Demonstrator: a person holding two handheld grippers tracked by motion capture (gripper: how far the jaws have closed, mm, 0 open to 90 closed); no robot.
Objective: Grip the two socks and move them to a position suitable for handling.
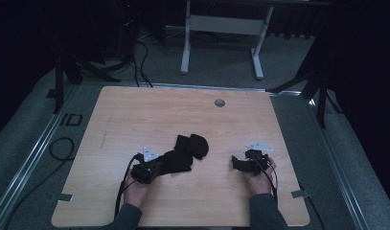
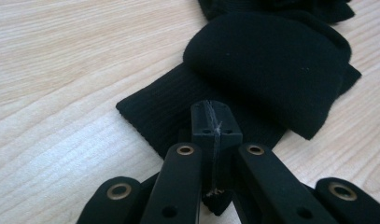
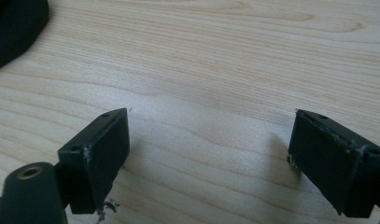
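A pile of black socks (image 1: 188, 151) lies in the middle of the wooden table (image 1: 135, 110). My left gripper (image 1: 156, 165) sits at the pile's near left end. In the left gripper view its jaws (image 2: 214, 119) are pressed together over a ribbed cuff (image 2: 155, 112), with a smooth rounded sock (image 2: 271, 60) just beyond. No fabric shows in the seam between the pads, and I cannot tell whether any is pinched. My right gripper (image 1: 238, 163) rests to the right of the pile, apart from it. It stands open (image 3: 208, 144) over bare wood, with a sock's edge (image 3: 15, 28) at the far left.
A round grommet (image 1: 220, 102) is set in the table near its far edge. A white desk frame (image 1: 221, 28) stands on the floor beyond the table. Cables (image 1: 63, 148) lie on the floor at the left.
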